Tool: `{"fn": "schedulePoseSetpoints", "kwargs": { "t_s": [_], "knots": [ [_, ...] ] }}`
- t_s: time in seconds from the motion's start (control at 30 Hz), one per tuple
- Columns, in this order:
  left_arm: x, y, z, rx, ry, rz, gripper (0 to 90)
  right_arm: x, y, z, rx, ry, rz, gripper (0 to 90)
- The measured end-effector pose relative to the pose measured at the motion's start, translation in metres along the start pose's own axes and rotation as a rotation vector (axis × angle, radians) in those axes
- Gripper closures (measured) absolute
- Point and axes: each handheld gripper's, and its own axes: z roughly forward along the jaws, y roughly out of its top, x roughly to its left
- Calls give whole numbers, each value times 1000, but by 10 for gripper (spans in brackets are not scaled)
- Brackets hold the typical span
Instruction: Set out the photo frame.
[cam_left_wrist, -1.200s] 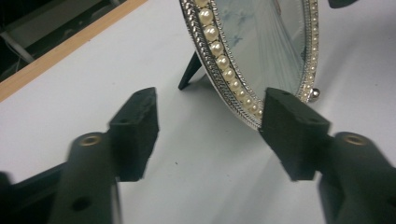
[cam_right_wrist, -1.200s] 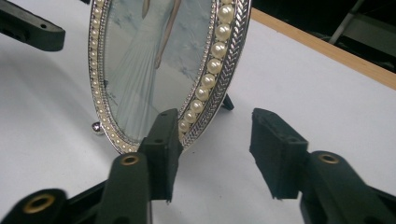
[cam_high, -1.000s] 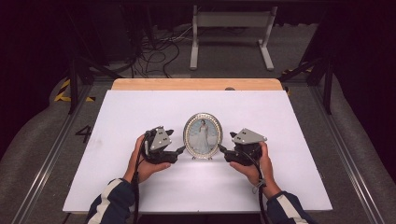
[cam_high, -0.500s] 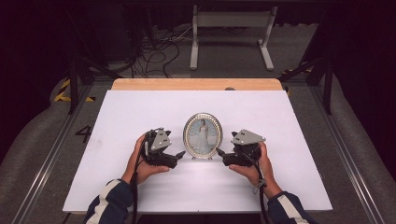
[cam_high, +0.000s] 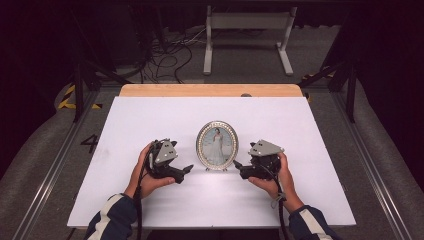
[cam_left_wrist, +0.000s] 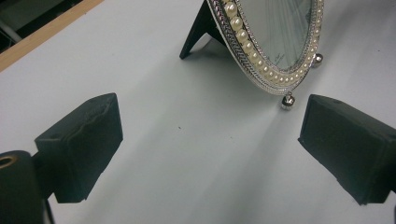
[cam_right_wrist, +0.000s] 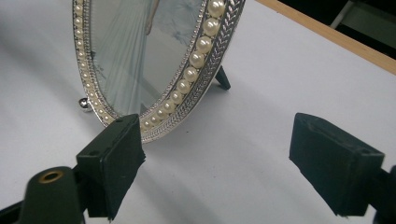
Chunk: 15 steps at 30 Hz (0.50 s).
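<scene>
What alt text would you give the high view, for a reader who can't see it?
An oval photo frame stands upright on a white table, with a hand-held gripper on each side, apart from it. The left gripper and right gripper point inward with jaws open, holding nothing.

An oval, pearl-rimmed silver photo frame (cam_high: 217, 145) is standing upright mid-bench (cam_high: 300, 125), leaning on its black back strut.

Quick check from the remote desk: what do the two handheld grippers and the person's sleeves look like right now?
Both are black. The left gripper and the right gripper each carry a grey three-cornered plate on top, and a dark cable trails back from each. Their jaws end in blocky black pads. The sleeves are dark with white stripes.
</scene>
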Motion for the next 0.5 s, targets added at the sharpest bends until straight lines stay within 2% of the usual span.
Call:
{"fn": "schedulePoseSetpoints", "kwargs": {
  "t_s": [0.07,0.23,0.5],
  "knots": [
    [-1,-2,-2,7,7,6,64,1,-1,-3,0,-1,-9,210],
    [-2,-7,-7,19,13,14,62,3,-4,-7,-3,12,-23,186],
    [-5,-12,-15,24,22,26,63,1,-9,-10,9,-13,-31,161]
  ]
}}
